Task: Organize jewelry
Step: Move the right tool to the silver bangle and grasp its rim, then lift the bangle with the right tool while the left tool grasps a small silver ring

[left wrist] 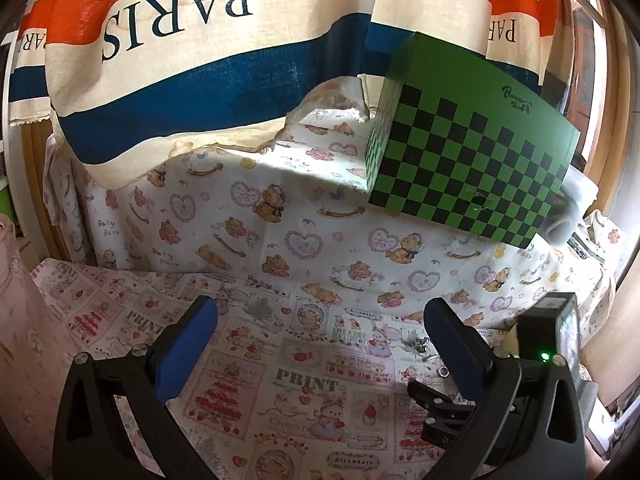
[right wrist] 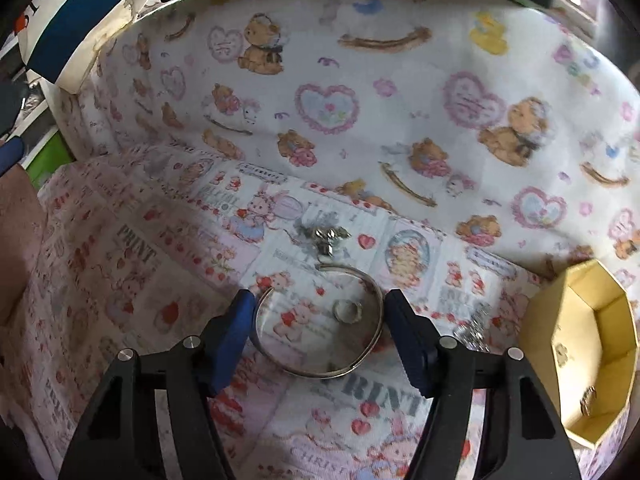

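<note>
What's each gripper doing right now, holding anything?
Left gripper: open, nothing between its fingers, over the printed cloth.
Right gripper: open, straddling the silver bangle on the cloth; whether the pads touch it cannot be told.

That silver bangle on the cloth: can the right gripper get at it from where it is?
Probably yes. The right gripper is open, with one blue finger on each side of the silver bangle, and nothing lies over it. A small ring sits inside the bangle's curve and might get nudged.

Right gripper point(right wrist: 318, 320): tilted steeply down, jaws parted wide, blue pads point(right wrist: 234, 336) clear of contact. Left gripper point(left wrist: 320, 344): shallower tilt, jaws wide apart, nothing between.
</note>
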Available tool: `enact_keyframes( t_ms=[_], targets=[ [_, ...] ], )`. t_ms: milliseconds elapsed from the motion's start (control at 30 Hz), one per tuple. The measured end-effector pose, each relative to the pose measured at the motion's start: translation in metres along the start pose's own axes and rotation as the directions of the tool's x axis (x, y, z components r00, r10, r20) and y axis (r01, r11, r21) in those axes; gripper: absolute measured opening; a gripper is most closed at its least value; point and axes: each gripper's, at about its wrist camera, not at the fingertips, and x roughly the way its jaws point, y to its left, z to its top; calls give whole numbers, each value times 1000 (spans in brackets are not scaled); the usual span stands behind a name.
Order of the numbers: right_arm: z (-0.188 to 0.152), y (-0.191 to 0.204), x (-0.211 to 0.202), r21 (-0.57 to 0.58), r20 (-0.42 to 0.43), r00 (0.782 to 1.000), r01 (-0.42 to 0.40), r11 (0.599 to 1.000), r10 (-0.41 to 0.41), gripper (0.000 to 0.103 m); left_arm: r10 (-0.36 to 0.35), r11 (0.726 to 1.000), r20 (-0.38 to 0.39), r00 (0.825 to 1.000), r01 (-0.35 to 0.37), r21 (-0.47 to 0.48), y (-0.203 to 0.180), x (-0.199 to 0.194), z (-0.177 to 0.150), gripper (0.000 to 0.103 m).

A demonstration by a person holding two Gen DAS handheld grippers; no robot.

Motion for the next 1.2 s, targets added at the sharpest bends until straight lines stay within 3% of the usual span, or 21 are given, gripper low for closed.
enact_keyframes(
  t_ms=[267, 433, 533, 600, 800, 867, 967, 1067, 1100, 1200],
  targets=[
    [-25, -5, -58, 50, 111, 994, -18, 999, 13, 68, 6, 1000, 2, 1000, -6, 15, -2, 1, -1, 102],
    [-37, -19, -103, 72, 237, 971, -9, 997, -9, 68, 7, 999, 4, 1000, -7, 39, -5, 1, -3, 102],
    [-46, -22, -125, 29, 336, 941, -48, 998, 35, 68, 10, 998, -12, 1000, -9, 57, -10, 6, -8, 102],
    [-50, -26, -134, 22, 370, 928, -53, 998, 41, 68, 8, 997, -27, 1000, -6, 74, -14, 10, -11, 102],
    [-55, -48, -138, 96, 393, 919, -82, 992, 38, 68, 5, 992, -36, 999, 0, 128, -27, 16, -18, 102],
    [-58, -54, -139, 107, 398, 917, -55, 993, 8, 68, -17, 991, -56, 998, 24, 128, -31, 18, -20, 102],
    [-60, -66, -135, 137, 400, 916, -54, 989, -5, 68, -114, 991, -131, 985, 122, 57, -35, 23, -26, 102],
    [-63, -75, -134, 161, 399, 916, -20, 987, -47, 68, -169, 979, -165, 972, 185, 90, -53, 24, -32, 102],
    [-63, -77, -134, 169, 397, 916, -9, 986, -60, 68, -171, 975, -163, 972, 191, 115, -59, 24, -34, 101],
    [-65, -85, -133, 204, 384, 921, -12, 979, -68, 68, -195, 961, -188, 963, 226, 157, -74, 26, -41, 76]
  ],
)
